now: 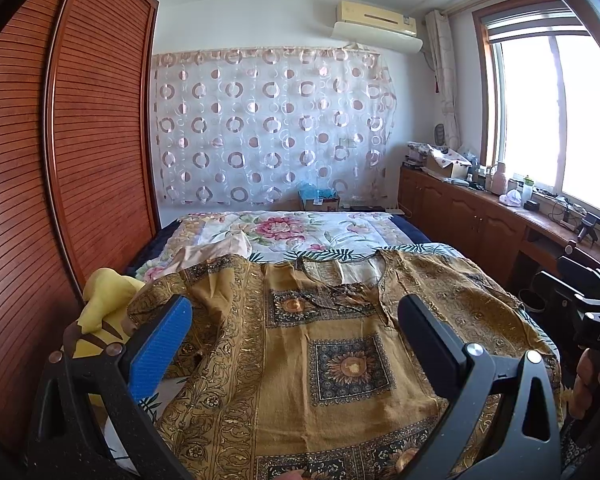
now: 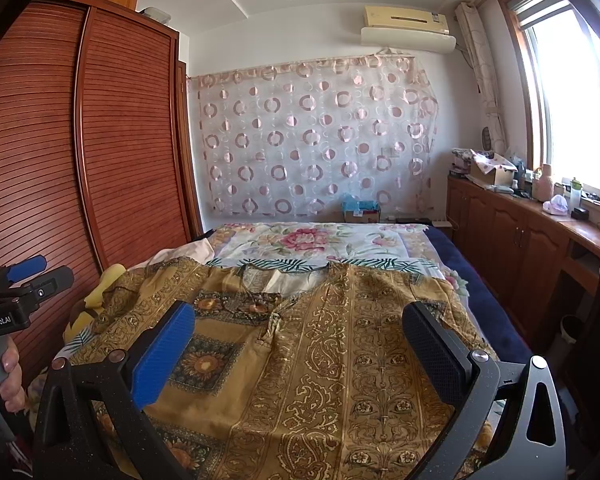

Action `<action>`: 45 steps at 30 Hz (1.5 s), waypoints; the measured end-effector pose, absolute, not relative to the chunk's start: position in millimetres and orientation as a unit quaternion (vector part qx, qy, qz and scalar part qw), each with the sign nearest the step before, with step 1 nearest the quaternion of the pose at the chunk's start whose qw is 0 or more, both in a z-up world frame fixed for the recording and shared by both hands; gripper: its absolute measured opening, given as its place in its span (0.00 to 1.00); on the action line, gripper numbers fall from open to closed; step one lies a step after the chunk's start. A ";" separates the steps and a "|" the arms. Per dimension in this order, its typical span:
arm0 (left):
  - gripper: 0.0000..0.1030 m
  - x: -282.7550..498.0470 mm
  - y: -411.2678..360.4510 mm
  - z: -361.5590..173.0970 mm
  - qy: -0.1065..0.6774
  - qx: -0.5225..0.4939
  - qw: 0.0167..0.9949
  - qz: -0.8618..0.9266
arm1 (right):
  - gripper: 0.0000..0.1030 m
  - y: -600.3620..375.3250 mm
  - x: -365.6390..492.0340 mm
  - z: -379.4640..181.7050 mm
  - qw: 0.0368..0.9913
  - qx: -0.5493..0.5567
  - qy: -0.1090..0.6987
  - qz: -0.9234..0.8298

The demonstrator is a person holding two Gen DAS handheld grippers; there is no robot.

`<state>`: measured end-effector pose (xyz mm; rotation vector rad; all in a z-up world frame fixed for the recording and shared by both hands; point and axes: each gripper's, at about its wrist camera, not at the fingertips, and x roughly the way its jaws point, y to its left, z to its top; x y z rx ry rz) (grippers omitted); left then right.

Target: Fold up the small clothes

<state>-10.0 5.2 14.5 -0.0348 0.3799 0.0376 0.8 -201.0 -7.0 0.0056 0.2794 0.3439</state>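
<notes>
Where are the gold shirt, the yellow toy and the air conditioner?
shirt (image 1: 300, 336): left wrist view, on its front panel.
yellow toy (image 1: 100, 300): left wrist view, on its yellow top, left of the shirt.
air conditioner (image 2: 406, 20): right wrist view, on its front face.

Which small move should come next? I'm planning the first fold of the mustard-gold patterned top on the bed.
Probably lower the left gripper to pinch the rumpled left sleeve and pull it flat. The mustard-gold patterned top lies spread, neckline away, but that sleeve is bunched against the yellow plush toy. Both grippers, including the right gripper, are open and hold nothing.
</notes>
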 end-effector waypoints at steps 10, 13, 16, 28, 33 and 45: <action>1.00 -9.4 5.9 18.4 0.189 -0.016 0.982 0.018 | 1.00 -200.6 1.2 -6.9 0.976 0.004 0.138 0.170; 1.00 -9.4 6.7 19.8 0.188 -0.016 0.982 0.017 | 1.00 -200.6 1.6 -7.3 0.976 0.004 0.138 0.170; 1.00 -9.2 6.4 20.5 0.188 -0.016 0.982 0.018 | 1.00 -200.2 1.8 -7.3 0.976 0.004 0.137 0.170; 1.00 -10.2 7.9 31.9 0.183 -0.014 0.983 0.019 | 1.00 -199.7 1.5 -7.1 0.976 0.005 0.137 0.170; 1.00 -10.5 9.0 35.9 0.178 -0.008 0.984 0.022 | 1.00 -198.9 1.1 -6.2 0.976 0.005 0.137 0.171; 1.00 -9.2 11.4 34.5 0.176 -0.005 0.984 0.022 | 1.00 -199.7 0.5 -5.3 0.976 0.006 0.136 0.171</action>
